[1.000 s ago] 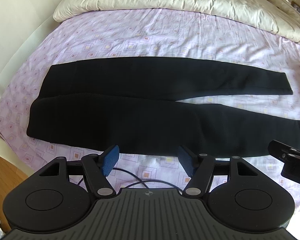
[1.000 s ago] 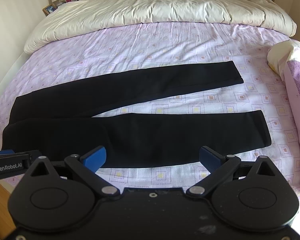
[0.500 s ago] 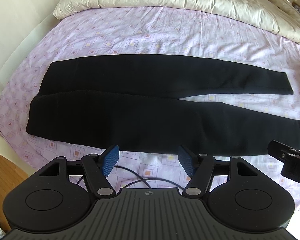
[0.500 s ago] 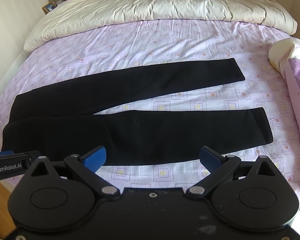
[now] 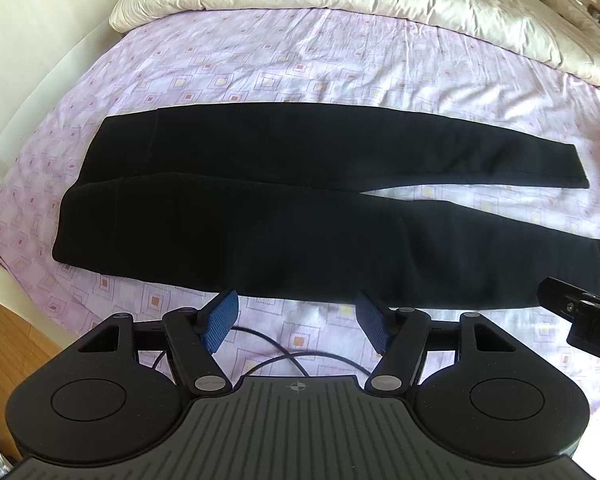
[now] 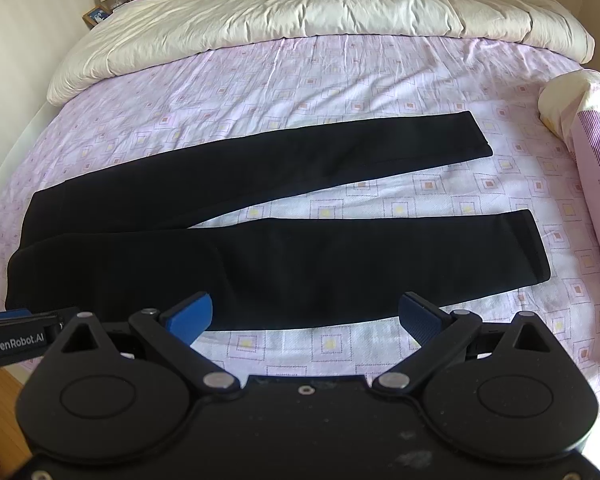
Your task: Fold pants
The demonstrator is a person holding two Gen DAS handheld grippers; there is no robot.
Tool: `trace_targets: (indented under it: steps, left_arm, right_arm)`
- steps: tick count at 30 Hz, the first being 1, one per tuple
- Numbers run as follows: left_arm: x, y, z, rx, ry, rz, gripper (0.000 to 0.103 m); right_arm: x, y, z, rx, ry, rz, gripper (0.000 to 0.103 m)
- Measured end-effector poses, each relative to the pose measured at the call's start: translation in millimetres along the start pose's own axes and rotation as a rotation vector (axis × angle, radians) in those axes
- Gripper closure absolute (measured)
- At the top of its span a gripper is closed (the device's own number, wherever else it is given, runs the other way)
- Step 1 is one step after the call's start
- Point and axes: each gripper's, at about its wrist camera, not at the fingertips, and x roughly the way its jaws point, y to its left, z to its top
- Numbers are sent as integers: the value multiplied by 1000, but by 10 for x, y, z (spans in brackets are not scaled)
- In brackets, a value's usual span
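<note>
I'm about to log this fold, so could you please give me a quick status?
Left gripper open, empty. Right gripper open, empty. Pants flat on bed, legs apart, unfolded. Nothing in the way.

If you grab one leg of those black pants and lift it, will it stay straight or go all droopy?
Probably droopy. The black pants lie flat and limp on the bed sheet, hugging its surface like soft cloth. Lifted by one cuff, the leg would likely sag and drag the rest along. They look thin, so probably light; the knit-looking fabric should not slip much.
</note>
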Motion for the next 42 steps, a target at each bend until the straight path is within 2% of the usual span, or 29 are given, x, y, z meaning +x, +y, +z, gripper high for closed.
trace_targets:
  steps: [16, 42]
  left_arm:
    - [37, 8, -44, -10, 13, 1, 39]
    - [94, -11, -34, 20, 23, 22, 39]
  right_arm:
    - [18, 24, 3, -18, 6, -4, 0]
    - [90, -58, 30, 23, 15, 0, 0]
